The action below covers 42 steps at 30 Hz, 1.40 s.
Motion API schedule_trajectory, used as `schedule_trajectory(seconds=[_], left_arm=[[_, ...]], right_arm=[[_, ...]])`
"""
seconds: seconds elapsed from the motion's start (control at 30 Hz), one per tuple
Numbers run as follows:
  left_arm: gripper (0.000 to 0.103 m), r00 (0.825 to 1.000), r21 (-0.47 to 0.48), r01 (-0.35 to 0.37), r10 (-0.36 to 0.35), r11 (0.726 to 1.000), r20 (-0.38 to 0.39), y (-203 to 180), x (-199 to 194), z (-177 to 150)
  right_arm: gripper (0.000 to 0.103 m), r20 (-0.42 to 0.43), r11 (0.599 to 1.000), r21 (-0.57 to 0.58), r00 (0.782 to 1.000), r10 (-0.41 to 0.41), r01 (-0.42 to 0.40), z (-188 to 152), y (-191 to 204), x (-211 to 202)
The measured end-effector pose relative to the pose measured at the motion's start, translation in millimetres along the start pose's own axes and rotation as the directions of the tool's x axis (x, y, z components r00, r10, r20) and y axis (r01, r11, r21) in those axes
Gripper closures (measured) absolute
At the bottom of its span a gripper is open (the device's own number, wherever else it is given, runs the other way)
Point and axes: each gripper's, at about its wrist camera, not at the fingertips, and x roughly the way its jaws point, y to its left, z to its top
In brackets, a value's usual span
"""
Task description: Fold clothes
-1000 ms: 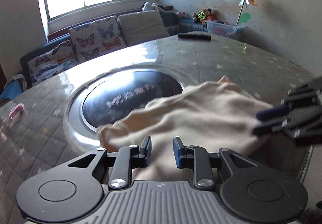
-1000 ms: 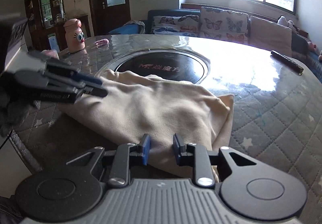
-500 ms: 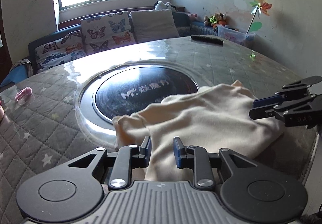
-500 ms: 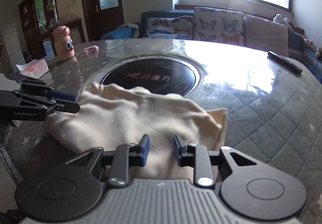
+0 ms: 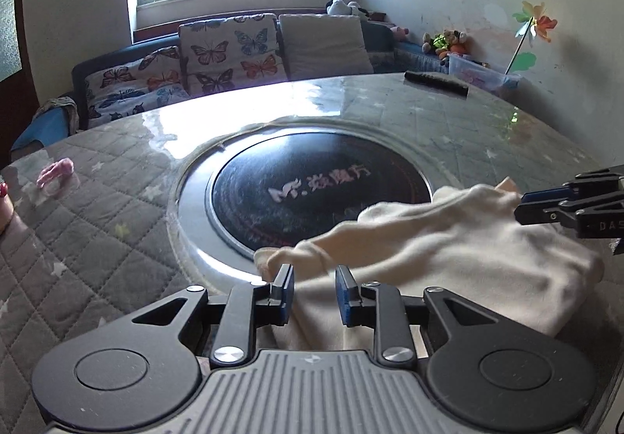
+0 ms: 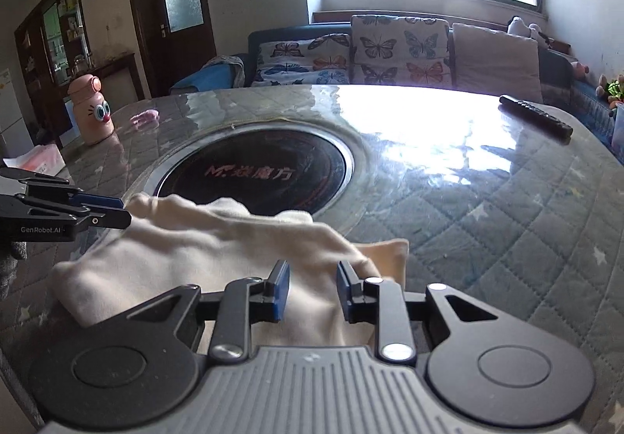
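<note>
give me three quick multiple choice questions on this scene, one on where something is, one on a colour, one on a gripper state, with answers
1. Where is the remote?
A. on the table's far side
B. on the garment
C. on the sofa

2. What colour is the garment?
A. navy
B. cream
C. red

3. How does the left gripper stand?
A. shut on the remote
C. shut on the bottle
B. open, over the garment

Answers: 1 A, it lies on the table near the sofa-side edge. 2 B, pale cream cloth. 3 B, a clear gap shows between its fingers.

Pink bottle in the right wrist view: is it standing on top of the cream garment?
No. The pink bottle stands upright on the table at far left, well apart from the cream garment.
</note>
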Motion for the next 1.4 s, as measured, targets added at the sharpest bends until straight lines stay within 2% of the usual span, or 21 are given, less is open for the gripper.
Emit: schedule_trajectory(seconds=[0.17,0.23,0.43,0.53,0.67,0.73,0.97,1.03,1.07,1.17,1.27,1.4], left_arm=[[0.079,0.999,0.001,-0.036,0.036,0.999,-0.034,6,24,4],[0.080,0.998,-0.008,-0.042,0.042,0.999,-0.036,10,26,4],[0.079,0.999,0.009,-0.035,0.035,0.999,-0.007,6,23,10],[0.078,0.999,0.021,-0.040,0.041,0.999,-0.032,2,34,10],[0.066,0.997,0.012,-0.056,0.057,0.998,-0.045,2,39,12],[0.058,0.996,0.007,-0.073,0.073,0.997,-0.045,2,37,13],[0.046,0.992,0.002,-0.112,0.112,0.994,-0.057,2,36,12],[0.039,0.992,0.003,-0.119,0.119,0.993,-0.047,2,31,12],[0.032,0.992,0.004,-0.121,0.121,0.993,-0.038,1,27,12],[0.016,0.992,0.004,-0.124,0.124,0.992,-0.001,0,15,10],[0.003,0.992,0.000,-0.121,0.121,0.993,0.039,-2,2,8],[0.000,0.991,-0.009,-0.117,0.117,0.993,0.065,-3,-12,5]], right_arm=[[0.078,-0.025,1.000,0.015,1.000,-0.019,0.019,8,-6,24],[0.085,-0.046,0.999,0.026,0.998,-0.031,0.032,7,-10,31],[0.083,-0.013,1.000,-0.001,1.000,-0.016,0.015,15,-2,27],[0.081,-0.028,1.000,-0.009,1.000,-0.013,0.013,16,2,38],[0.078,-0.020,1.000,0.003,0.999,-0.026,0.026,15,1,38],[0.069,-0.010,0.999,0.008,0.999,-0.032,0.032,16,1,35],[0.068,-0.037,0.998,-0.014,0.997,-0.063,0.063,15,6,43],[0.067,-0.029,0.998,-0.017,0.997,-0.066,0.066,16,9,38],[0.067,-0.021,0.998,-0.021,0.998,-0.064,0.064,16,10,35],[0.055,-0.010,0.998,-0.039,0.998,-0.056,0.056,14,16,25],[0.054,-0.015,0.998,-0.047,0.999,-0.048,0.048,9,22,17],[0.048,-0.017,0.998,-0.047,0.999,-0.044,0.044,0,26,7]])
